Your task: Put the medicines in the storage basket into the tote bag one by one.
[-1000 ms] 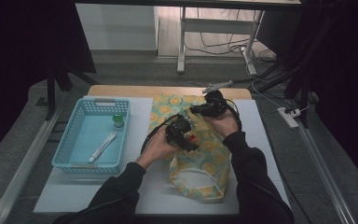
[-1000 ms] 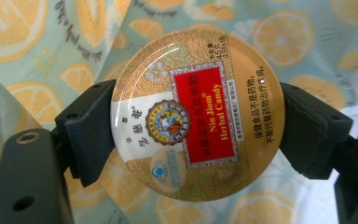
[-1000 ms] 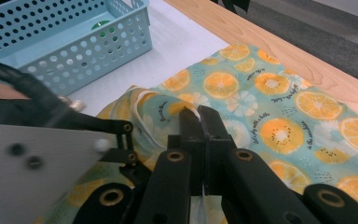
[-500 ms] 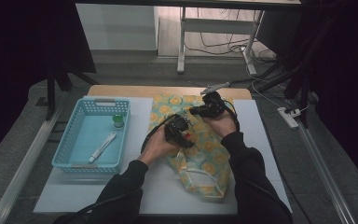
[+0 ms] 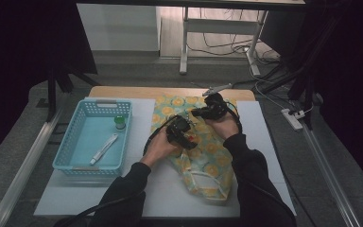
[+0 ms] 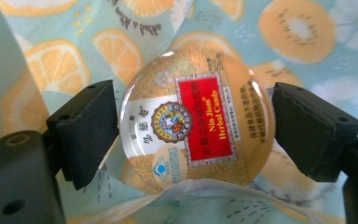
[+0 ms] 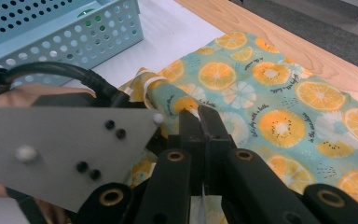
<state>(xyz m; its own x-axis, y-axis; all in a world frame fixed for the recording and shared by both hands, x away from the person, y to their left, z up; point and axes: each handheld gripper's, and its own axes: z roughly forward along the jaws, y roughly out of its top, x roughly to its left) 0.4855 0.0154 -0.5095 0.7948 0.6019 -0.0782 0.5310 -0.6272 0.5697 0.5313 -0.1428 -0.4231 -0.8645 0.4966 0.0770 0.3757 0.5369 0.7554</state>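
Two hand-held grippers work over a cloth bag (image 5: 203, 156) that lies on the white mat (image 5: 151, 198) at the middle of the bench, its far end near the bench's wooden far edge. Toward the bench's left edge sits a light blue plastic basket (image 5: 73, 142) with perforated walls, holding a small green-capped item (image 5: 119, 123) and a white pen-shaped thing (image 5: 104, 147).

The left hand-held gripper (image 6: 193, 135) has a round tin (image 6: 196, 123) between its black foam pads: a domed, glossy gold lid with a red label reading "Nin Jiom Herbal Candy". Its jaws have just been opening; the left pad looks to touch the tin's rim, the right pad stands just clear. The tin sits at the bag's mouth, a fabric edge overlapping its lower rim.

The bag is soft, thin fabric, pale teal with orange citrus slices.

The right hand-held gripper (image 7: 199, 122) is closed tight, pinching the bag's rolled edge.
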